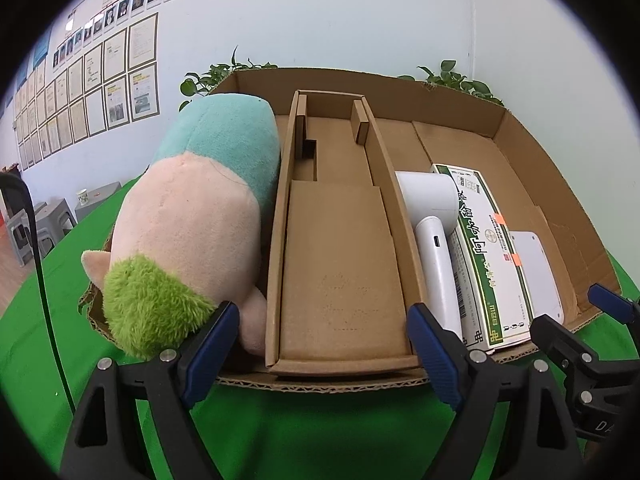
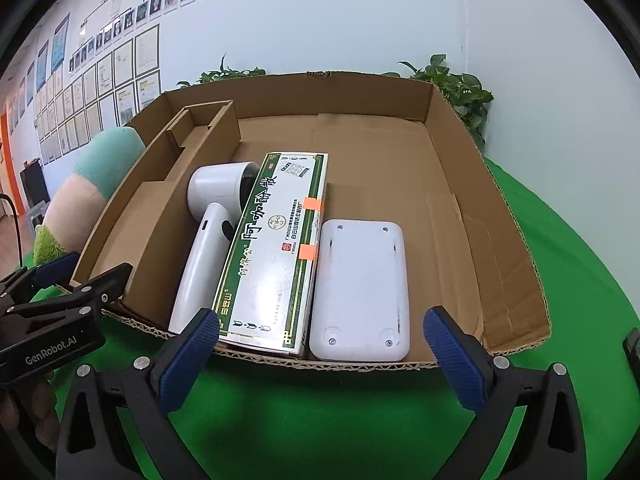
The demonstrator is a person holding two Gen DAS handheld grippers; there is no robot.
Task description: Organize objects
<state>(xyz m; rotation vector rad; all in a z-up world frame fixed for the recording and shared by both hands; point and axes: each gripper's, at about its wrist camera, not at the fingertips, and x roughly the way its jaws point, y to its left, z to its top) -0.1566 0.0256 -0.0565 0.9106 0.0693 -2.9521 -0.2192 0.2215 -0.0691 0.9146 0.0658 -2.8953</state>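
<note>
Green cloth (image 2: 304, 412) is seen closest, spread under both tools. Just past it, the right gripper (image 2: 320, 352) is held with its blue pads wide apart and nothing between them. The left gripper (image 1: 320, 344) is also held apart and empty, in front of the near edge of the big cardboard box (image 2: 516, 280).

Inside the box, three things are laid side by side along the near edge: a white hair dryer (image 2: 208, 240), a green and white medicine box (image 2: 276, 248), and a flat white case (image 2: 360, 292). They are packed close, maybe touching. A narrow cardboard tray (image 1: 340, 256) is set in the middle, and it looks empty. A soft toy (image 1: 192, 216) is laid on the left side, leaning on the tray wall, with its green end poking over the box edge.

Most of the sorting looks done. If the toy is to be tucked in, it should be pinched at its thick middle, not the fluffy end, and pushed gently so the tray is not shoved. The neat row should be left alone.
</note>
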